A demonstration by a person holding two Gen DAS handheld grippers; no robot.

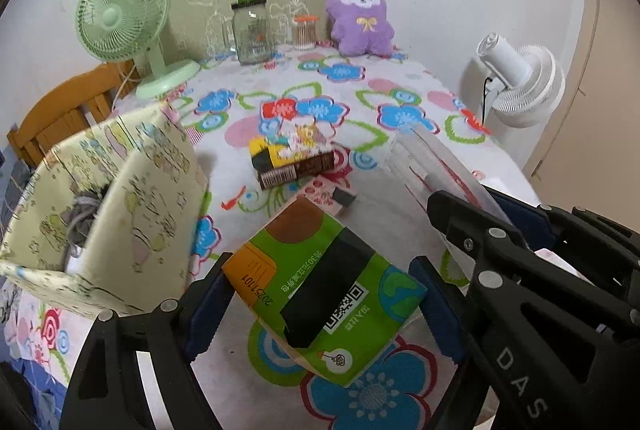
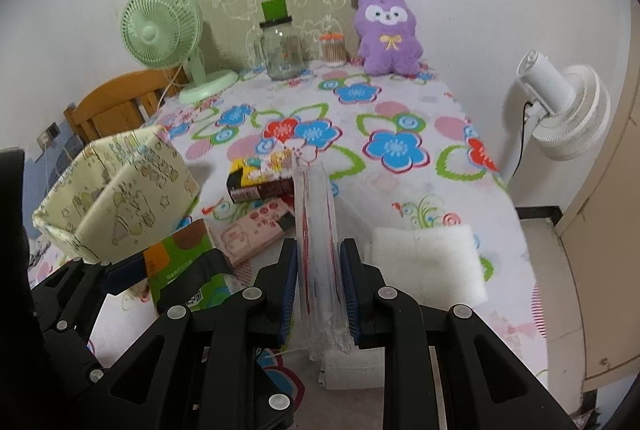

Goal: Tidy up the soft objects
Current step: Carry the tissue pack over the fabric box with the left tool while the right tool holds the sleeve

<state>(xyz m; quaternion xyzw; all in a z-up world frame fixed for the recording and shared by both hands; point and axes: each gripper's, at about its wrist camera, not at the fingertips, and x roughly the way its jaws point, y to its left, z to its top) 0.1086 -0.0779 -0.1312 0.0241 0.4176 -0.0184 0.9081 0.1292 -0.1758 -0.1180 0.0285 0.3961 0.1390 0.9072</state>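
Note:
My left gripper (image 1: 320, 310) is shut on a green tissue pack (image 1: 320, 294) with a black band, held a little above the flowered tablecloth (image 1: 400, 89). The pack (image 2: 180, 266) also shows at the lower left of the right wrist view. My right gripper (image 2: 319, 270) is shut on a thin clear plastic packet (image 2: 316, 230) with red print that stands up between the blue pads. Seen from the left wrist, that packet (image 1: 432, 157) and the right gripper (image 1: 476, 207) sit just right of the green pack. A cream fabric box (image 1: 120, 197) (image 2: 120, 197) stands open to the left, with a grey item (image 1: 82, 218) inside.
Small packs are stacked mid-table (image 1: 292, 157), with a pink pack (image 2: 256, 230) nearer. White folded pads (image 2: 424, 262) lie to the right. At the back stand a purple plush (image 2: 388, 33), glass jar (image 2: 280, 49) and green fan (image 2: 160, 29). A white fan (image 2: 560, 97) stands off the right edge.

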